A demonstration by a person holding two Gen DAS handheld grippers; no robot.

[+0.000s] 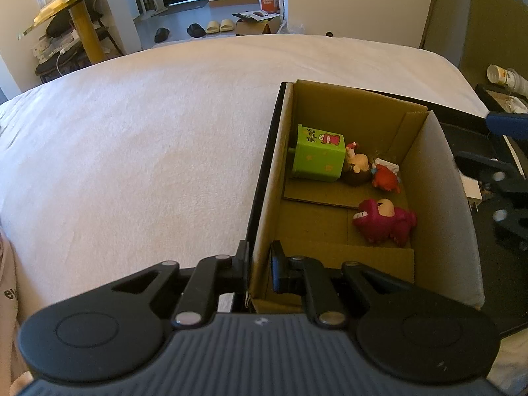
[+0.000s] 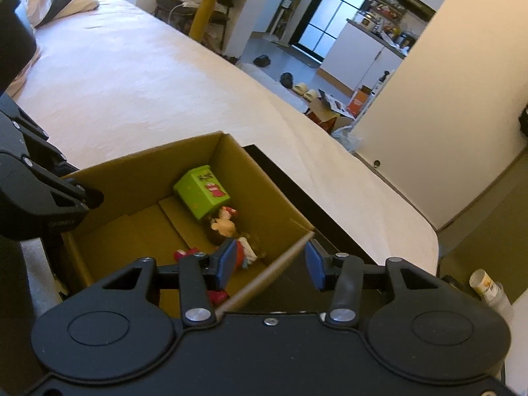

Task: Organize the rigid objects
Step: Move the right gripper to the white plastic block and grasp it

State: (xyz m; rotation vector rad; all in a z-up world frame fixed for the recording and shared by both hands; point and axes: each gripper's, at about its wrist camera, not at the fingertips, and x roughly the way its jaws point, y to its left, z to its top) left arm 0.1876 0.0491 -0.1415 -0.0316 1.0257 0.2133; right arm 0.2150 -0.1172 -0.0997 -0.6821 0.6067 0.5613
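Left gripper (image 1: 259,265): clenched on brown cardboard box (image 1: 356,105) wall.
Right gripper (image 2: 269,264): released, straddling box edge, seemingly not touching.
Inside: green cube toy (image 1: 318,155).

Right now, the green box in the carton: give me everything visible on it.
The green box is a small lime-green cuboid, apparently printed card, with yellow stars and a pink cartoon figure with lettering on its upper face. It lies tipped on its side on a loose cardboard flap in the far part of the cardboard carton, near the left wall. A brown-haired figurine rests against its right end. Neither gripper touches it.
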